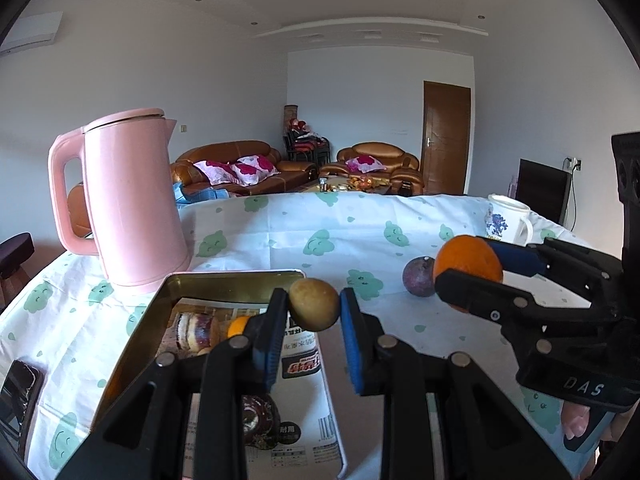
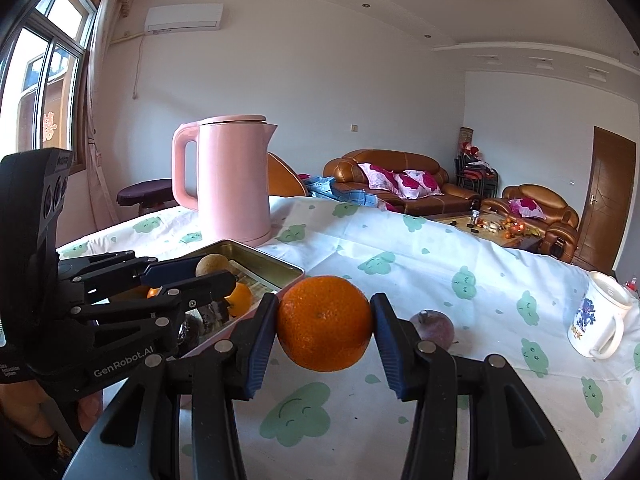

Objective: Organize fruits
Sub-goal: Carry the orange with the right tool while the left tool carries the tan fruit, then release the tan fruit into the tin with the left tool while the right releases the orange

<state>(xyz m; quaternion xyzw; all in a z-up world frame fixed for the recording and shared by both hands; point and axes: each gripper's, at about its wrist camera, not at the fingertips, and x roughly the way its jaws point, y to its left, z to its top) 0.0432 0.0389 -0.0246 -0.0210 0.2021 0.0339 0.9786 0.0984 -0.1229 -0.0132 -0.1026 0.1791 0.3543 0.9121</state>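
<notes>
Two claws, left (image 1: pixel 314 306) and right (image 2: pixel 324 330), work over one cloth-covered surface (image 2: pixel 420 264). Fruit count: one large orange (image 2: pixel 324 328), one small orange (image 2: pixel 240 299) in the tin, one brownish round fruit (image 1: pixel 314 304), one purple fruit (image 2: pixel 434 328). Also one metal tin (image 1: pixel 224 282) (other contents unclear), one pink kettle (image 1: pixel 132 200) and one printed mug (image 2: pixel 598 316).

The left gripper (image 1: pixel 314 306) was clamped on a small brown fruit (image 1: pixel 314 304); just beside it, the right gripper (image 2: pixel 324 328) pinched an orange (image 2: pixel 324 328).
</notes>
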